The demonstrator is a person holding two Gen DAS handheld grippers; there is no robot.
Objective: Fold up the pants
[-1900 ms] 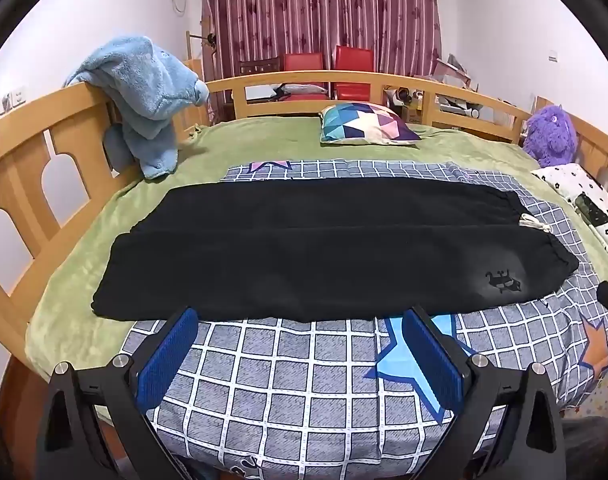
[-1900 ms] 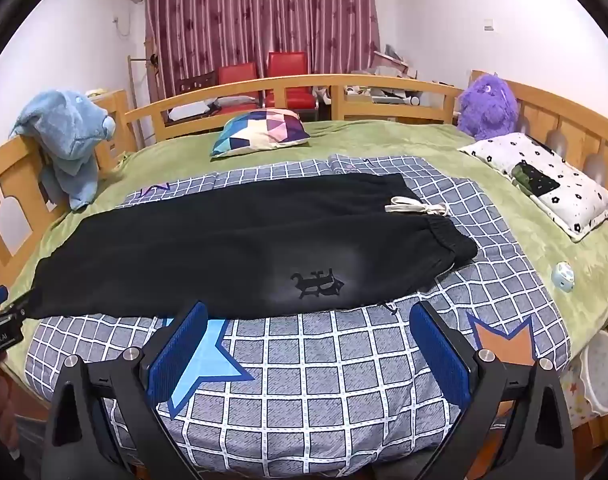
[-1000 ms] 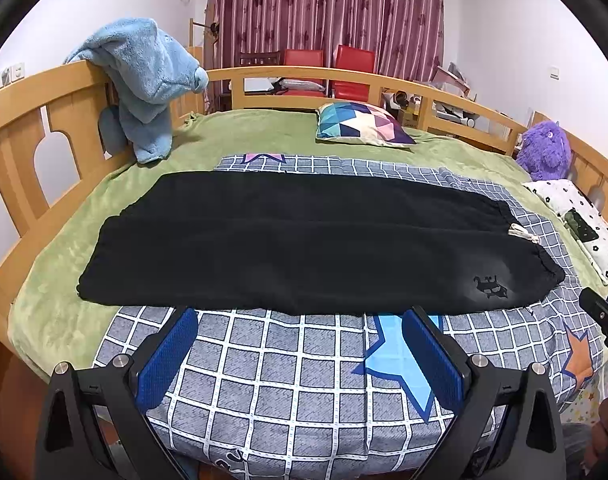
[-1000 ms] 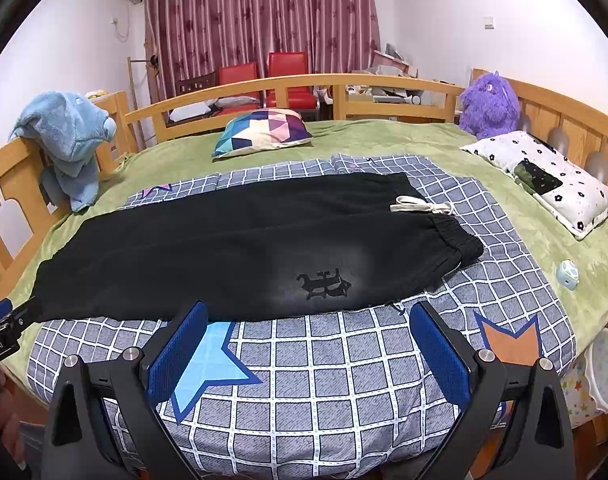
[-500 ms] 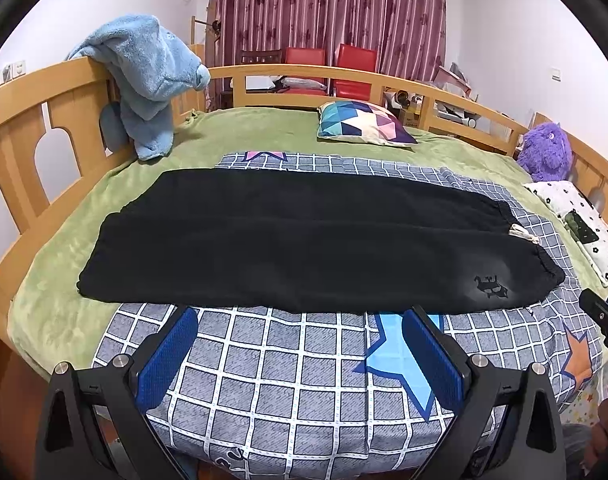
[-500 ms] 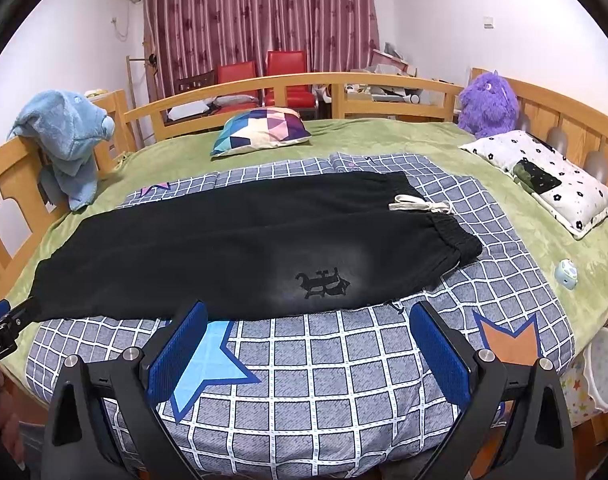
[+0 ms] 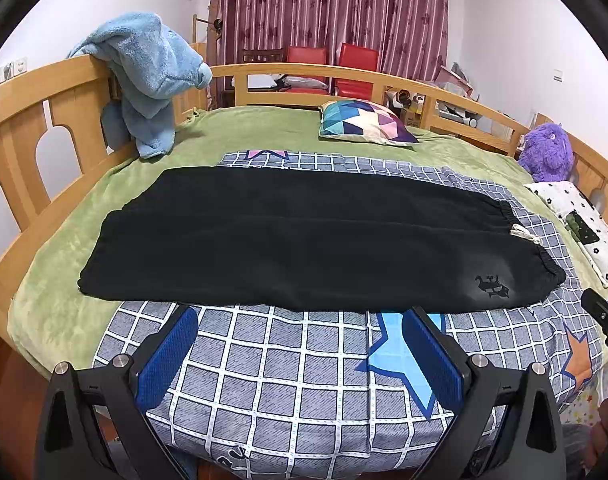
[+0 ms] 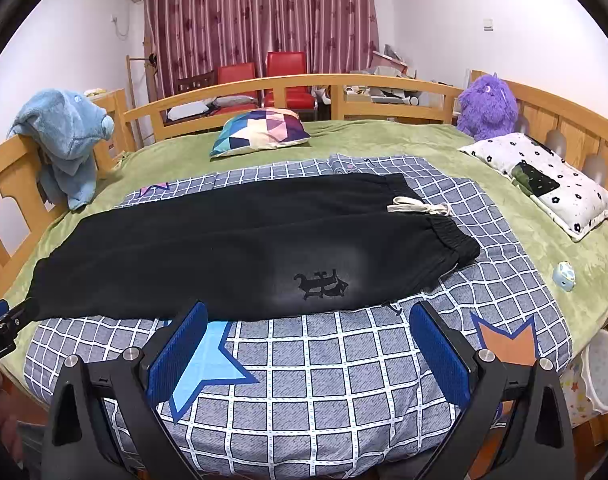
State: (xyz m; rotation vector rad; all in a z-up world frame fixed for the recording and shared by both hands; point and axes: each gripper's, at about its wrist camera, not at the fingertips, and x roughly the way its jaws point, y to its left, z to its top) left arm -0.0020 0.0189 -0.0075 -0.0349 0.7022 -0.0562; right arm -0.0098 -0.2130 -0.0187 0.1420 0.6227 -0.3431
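Both claws, left claw [image 7: 296,340] and right claw [image 8: 304,336], gape empty before the pants [image 7: 304,236]; hands mostly cropped.

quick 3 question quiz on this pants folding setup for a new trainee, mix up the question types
1. True or false: the left hand-held gripper is shut on the black pants.
2. Which end of the pants carries the white drawstring? A) the waistband end, toward the right hand-held gripper B) the leg-cuff end
3. Fill in: the pants lie flat on a blue-grey ____ blanket.

Key: 1 false, both grippers are open and short of the pants; 2 A; 3 checked.
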